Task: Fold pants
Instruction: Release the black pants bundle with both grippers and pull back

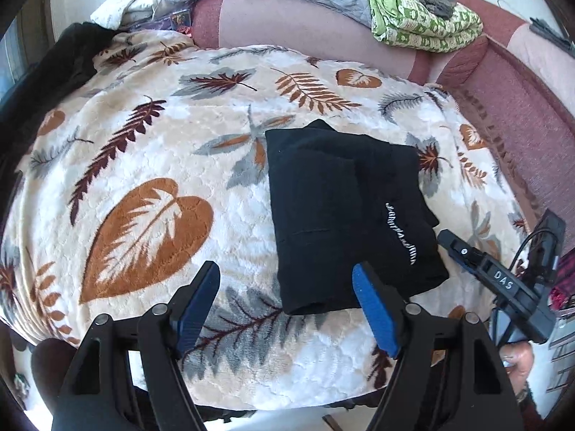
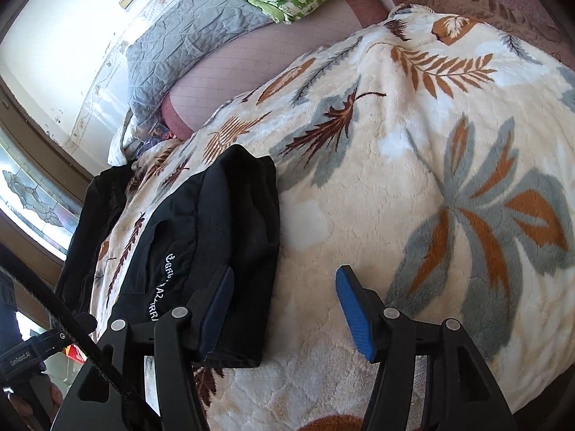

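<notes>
The left gripper (image 1: 285, 305) stands wide open and empty above the blanket's (image 1: 143, 143) near edge. Black pants (image 1: 341, 215) lie as a compact folded rectangle right of the blanket's middle. The right gripper (image 2: 284, 309) is open, gripping nothing, beside their right edge. Folding appears essentially complete; the next move likely needs only smoothing or withdrawal.

Folded black pants (image 1: 345, 215) on leaf-print blanket (image 1: 151, 165), beyond open tongs (image 1: 287, 309)

The right gripper (image 1: 445, 239) is showing "DAS" on its body. White lettering is running along the black pants (image 1: 345, 215), possibly ending "AZ…RRI". The left gripper's (image 2: 21, 359) body is reading "GenRobot.AI".
</notes>
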Motion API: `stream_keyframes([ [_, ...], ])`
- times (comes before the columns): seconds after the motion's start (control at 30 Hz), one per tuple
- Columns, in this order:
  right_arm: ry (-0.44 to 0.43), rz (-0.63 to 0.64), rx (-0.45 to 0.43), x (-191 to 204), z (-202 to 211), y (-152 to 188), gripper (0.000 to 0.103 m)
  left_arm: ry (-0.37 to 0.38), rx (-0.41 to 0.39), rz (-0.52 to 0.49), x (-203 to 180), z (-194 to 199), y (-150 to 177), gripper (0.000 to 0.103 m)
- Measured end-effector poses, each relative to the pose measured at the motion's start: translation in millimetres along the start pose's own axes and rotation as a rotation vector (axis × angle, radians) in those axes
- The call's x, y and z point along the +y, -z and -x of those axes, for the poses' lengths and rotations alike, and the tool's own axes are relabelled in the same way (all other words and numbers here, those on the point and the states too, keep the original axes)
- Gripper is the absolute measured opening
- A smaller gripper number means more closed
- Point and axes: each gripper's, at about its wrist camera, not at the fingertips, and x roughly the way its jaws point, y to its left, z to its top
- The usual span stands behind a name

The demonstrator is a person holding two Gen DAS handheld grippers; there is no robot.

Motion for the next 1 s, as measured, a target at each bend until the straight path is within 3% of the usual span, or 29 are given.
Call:
stream_keyframes([
  [0.43,0.026,0.051,-0.027,6.6,-5.8,9.9,0.070,-0.099,-0.007,-0.062,-2.1,-5.4,3.8,0.078],
  [1.0,0.028,0.099,-0.083,9.1,-5.7,20.2,0.076,-0.094,0.003,-0.029,5.9,-6.3,6.0,0.080],
])
